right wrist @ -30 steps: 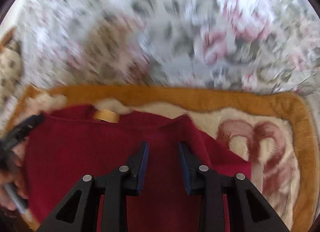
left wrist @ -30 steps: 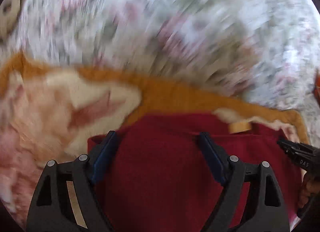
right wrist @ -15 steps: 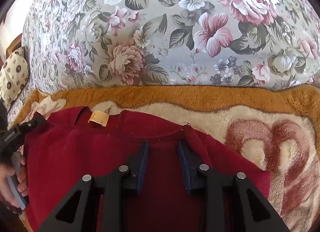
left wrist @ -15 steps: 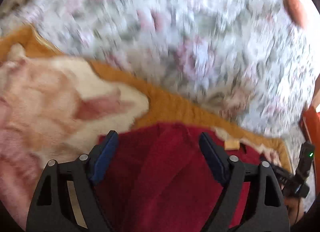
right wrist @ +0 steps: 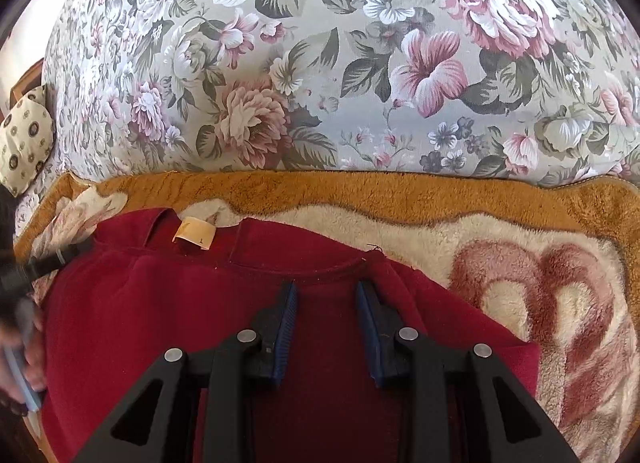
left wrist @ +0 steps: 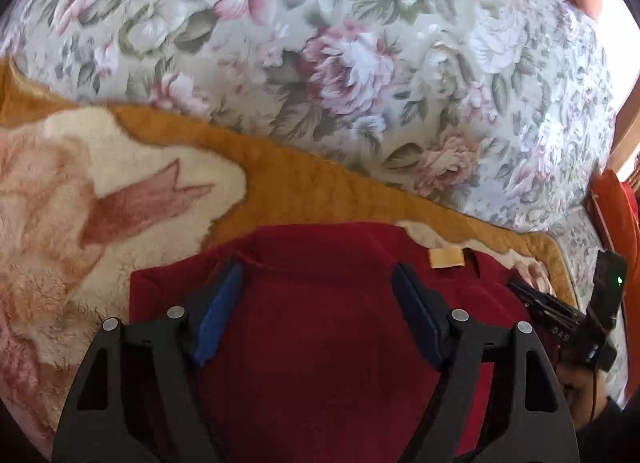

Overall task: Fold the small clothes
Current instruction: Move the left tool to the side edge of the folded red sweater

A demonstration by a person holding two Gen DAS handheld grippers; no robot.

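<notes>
Our left gripper [left wrist: 316,283] stands wide over the red garment [left wrist: 328,343], its jaws just closing a little with cloth between but unpinched; our right gripper [right wrist: 326,297] stands narrow at the hem, grip uncertain. The garment lies flat on the plush blanket [right wrist: 500,247], tag [right wrist: 195,235] up. We judge both should pinch matching corners, then lift evenly.

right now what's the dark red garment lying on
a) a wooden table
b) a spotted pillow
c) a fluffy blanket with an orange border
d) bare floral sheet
c: the dark red garment lies spread on the fluffy cream blanket with an orange border, which itself sits on the floral sheet; the spotted pillow is off at the left edge, apart from the garment.
</notes>
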